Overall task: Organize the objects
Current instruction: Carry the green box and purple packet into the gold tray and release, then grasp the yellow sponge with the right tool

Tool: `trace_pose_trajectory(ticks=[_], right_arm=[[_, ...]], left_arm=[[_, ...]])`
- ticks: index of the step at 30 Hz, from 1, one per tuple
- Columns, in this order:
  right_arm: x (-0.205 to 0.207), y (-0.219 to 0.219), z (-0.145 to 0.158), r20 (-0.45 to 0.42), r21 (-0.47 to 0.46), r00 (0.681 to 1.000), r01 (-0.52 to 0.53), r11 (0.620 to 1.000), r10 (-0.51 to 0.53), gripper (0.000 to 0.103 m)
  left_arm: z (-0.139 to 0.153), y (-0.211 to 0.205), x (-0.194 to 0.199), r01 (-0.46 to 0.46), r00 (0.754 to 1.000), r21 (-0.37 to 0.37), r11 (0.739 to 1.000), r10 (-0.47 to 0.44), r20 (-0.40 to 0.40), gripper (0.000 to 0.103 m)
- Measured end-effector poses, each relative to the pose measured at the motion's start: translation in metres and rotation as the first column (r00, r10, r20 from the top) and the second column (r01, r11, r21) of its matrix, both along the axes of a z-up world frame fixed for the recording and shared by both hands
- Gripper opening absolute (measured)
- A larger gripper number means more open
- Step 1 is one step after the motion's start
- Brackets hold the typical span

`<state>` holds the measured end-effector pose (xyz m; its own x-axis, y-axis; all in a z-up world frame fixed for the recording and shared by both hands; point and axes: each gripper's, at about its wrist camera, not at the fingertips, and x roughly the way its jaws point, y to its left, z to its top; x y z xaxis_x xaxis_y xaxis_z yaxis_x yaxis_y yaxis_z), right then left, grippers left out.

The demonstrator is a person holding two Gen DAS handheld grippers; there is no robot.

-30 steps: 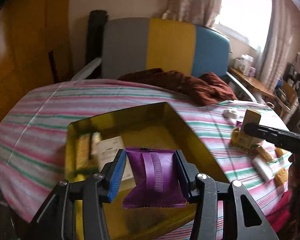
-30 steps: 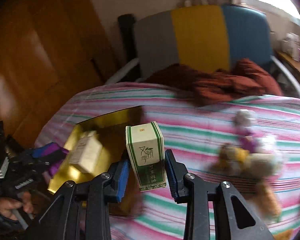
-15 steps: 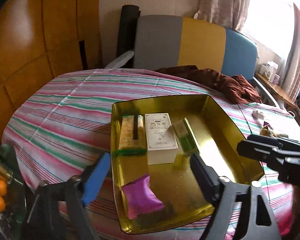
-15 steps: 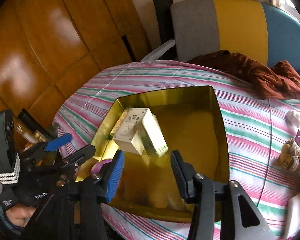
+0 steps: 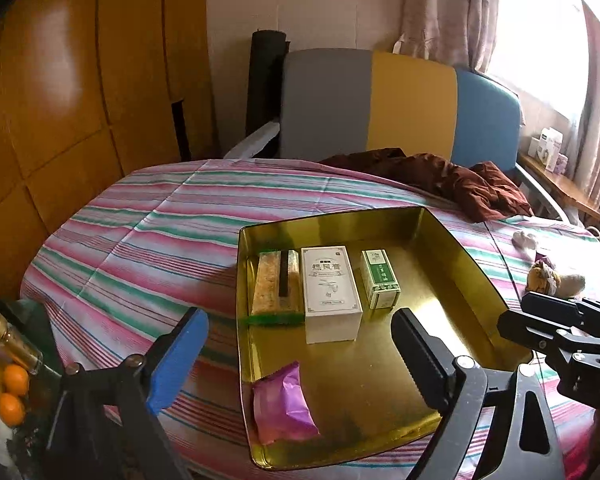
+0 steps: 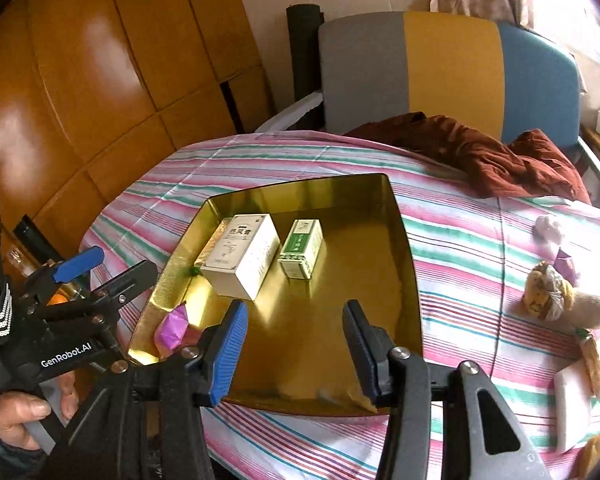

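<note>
A gold tray (image 5: pixel 328 216) sits on the striped tablecloth. In it lie a purple packet (image 5: pixel 282 404) at the near left, a white box (image 5: pixel 330 292), a small green box (image 5: pixel 380 278) and a green-wrapped bar (image 5: pixel 276 288). My left gripper (image 5: pixel 298 320) hovers over the tray's near left edge, its jaws opening with nothing between them. My right gripper (image 6: pixel 295 308) stands open and empty above the tray's near side, behind the green box (image 6: pixel 302 248) and white box (image 6: pixel 242 254). The purple packet (image 6: pixel 172 328) lies beside the left gripper (image 6: pixel 112 268).
Loose items lie on the cloth right of the tray: a knitted toy (image 6: pixel 548 292), a white bar (image 6: pixel 572 404) and a small white lump (image 6: pixel 548 228). A brown garment (image 6: pixel 480 152) lies at the back by a tricolour chair (image 6: pixel 420 68). Oranges (image 5: pixel 14 392) sit low left.
The left gripper let go of the purple packet and the right one released the green box; both now lie in the tray. Both grippers opened and drew back.
</note>
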<state>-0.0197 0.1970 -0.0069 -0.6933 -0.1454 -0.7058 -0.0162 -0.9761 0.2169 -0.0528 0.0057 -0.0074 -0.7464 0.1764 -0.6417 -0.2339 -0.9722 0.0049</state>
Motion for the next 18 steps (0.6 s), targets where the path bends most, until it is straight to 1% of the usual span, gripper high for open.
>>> trace_pose_trajectory(ticks=[8, 14, 18], right_arm=[[0.011, 0.009, -0.003, 0.001, 0.006, 1.0, 0.025, 1.0, -0.025, 0.051], [0.021, 0.026, -0.007, 0.019, 0.001, 0.998, 0.068, 0.998, -0.068, 0.051], [0.031, 0.042, -0.013, 0.048, -0.002, 0.992, 0.113, 0.994, -0.113, 0.051]], left_arm=[[0.002, 0.012, 0.008, 0.044, 0.999, -0.017, 0.999, -0.044, -0.011, 0.093], [0.0, 0.021, 0.01, 0.078, 0.997, -0.01, 0.997, -0.078, 0.01, 0.093], [-0.002, 0.026, 0.01, 0.104, 0.994, -0.011, 0.995, -0.104, 0.02, 0.093]])
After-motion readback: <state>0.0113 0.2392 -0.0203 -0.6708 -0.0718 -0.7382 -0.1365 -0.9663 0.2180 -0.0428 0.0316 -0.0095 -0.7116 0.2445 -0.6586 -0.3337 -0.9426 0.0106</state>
